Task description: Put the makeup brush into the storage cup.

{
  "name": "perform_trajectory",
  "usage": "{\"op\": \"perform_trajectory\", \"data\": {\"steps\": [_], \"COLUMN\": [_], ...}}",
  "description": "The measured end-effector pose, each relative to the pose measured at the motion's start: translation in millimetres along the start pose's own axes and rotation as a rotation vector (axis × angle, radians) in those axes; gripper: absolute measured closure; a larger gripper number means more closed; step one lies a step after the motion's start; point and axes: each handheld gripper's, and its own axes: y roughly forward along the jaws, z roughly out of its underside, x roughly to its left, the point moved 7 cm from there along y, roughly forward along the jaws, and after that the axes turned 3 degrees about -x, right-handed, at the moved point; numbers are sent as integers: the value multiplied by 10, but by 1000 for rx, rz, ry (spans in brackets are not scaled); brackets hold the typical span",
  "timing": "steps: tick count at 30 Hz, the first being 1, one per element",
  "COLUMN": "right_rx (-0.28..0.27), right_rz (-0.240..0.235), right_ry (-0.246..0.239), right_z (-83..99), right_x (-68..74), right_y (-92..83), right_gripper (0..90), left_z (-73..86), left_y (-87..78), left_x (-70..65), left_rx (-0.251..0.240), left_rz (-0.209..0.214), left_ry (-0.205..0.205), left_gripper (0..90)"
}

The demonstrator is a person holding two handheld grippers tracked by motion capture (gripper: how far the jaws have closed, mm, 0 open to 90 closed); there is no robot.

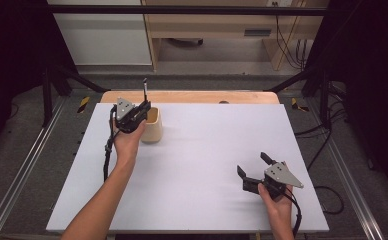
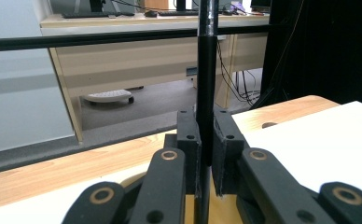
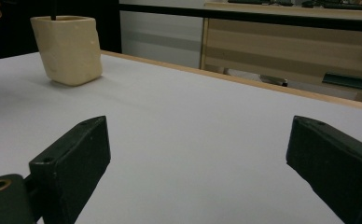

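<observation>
From the high view, your left gripper [image 1: 141,111] is at the far left part of the counter [image 1: 192,165], right next to a cream cup [image 1: 152,126]. It is pinching a thin black stick [image 1: 145,89]. The stick stands straight up and pokes out above the gripper. The cup sits on the white top, and your left hand [image 1: 127,142] is just in front of it. Your right gripper [image 1: 254,169] is well apart from the cup, down at the near right part of the counter. It is spread wide with nothing in it. Your right hand [image 1: 277,197] holds it from behind.

In the left gripper view, the two black jaws are pressed together on the black stick [image 2: 206,84]. The stick runs straight up between them and goes off the top of the picture. Below the jaws you can see a bit of the cup's cream inside, and the stick goes down toward it. How far down it goes, you cannot tell.

In the right gripper view, the two jaws stand far apart over the bare white counter [image 3: 193,140]. The cream cup [image 3: 68,49] stands far off at the top left, with the thin dark stick [image 3: 54,9] rising out of its mouth.
</observation>
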Motion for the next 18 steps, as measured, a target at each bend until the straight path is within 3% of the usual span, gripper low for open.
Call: {"op": "perform_trajectory", "data": {"steps": [18], "right_rx": [7], "right_rz": [-5], "right_ry": [0], "right_z": [9], "right_x": [7], "right_y": [4], "right_gripper": [68], "left_z": [62], "left_y": [-15], "left_x": [-21], "left_rx": [1], "left_rz": [11], "left_ry": [-6], "left_gripper": [834]}}
